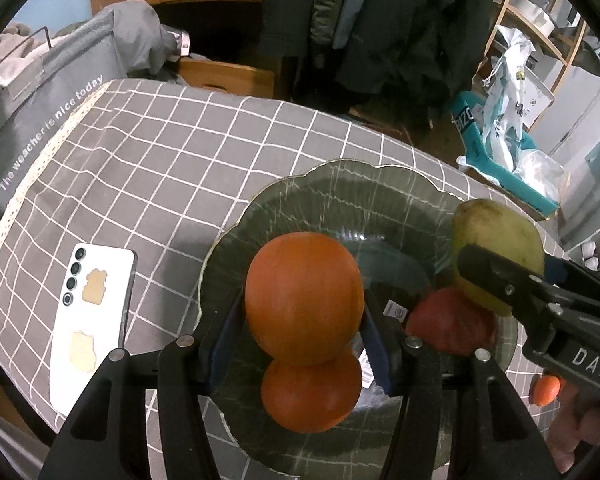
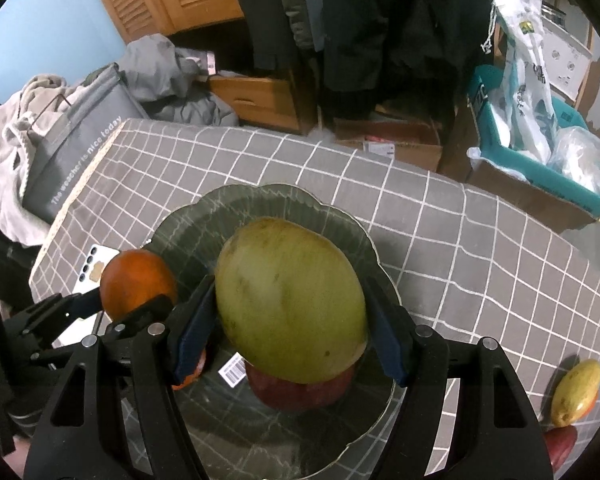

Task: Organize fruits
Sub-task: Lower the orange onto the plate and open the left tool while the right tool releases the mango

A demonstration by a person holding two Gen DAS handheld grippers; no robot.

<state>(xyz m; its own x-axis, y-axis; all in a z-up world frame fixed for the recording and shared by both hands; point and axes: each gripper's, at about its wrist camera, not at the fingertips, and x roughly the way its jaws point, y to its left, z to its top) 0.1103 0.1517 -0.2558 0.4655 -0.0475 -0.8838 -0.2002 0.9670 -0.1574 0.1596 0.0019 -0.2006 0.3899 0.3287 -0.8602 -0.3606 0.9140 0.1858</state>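
Note:
My left gripper (image 1: pixel 300 320) is shut on an orange (image 1: pixel 303 296) and holds it above a dark glass plate (image 1: pixel 340 196). A second orange (image 1: pixel 311 394) lies on the plate under it, and a red fruit (image 1: pixel 452 326) lies to its right. My right gripper (image 2: pixel 290 320) is shut on a green mango (image 2: pixel 290 298) over the same plate (image 2: pixel 260 204), above the red fruit (image 2: pixel 300 394). The left gripper with its orange (image 2: pixel 138 284) shows at the left of the right wrist view. The mango (image 1: pixel 496 252) shows at the right of the left wrist view.
A white phone (image 1: pixel 90 328) lies on the grey checked tablecloth (image 1: pixel 160 160) left of the plate. A yellow-red mango (image 2: pixel 576 392) and a dark red fruit (image 2: pixel 560 444) lie on the cloth at the right. A grey bag (image 1: pixel 40 120) stands beyond the table's left edge.

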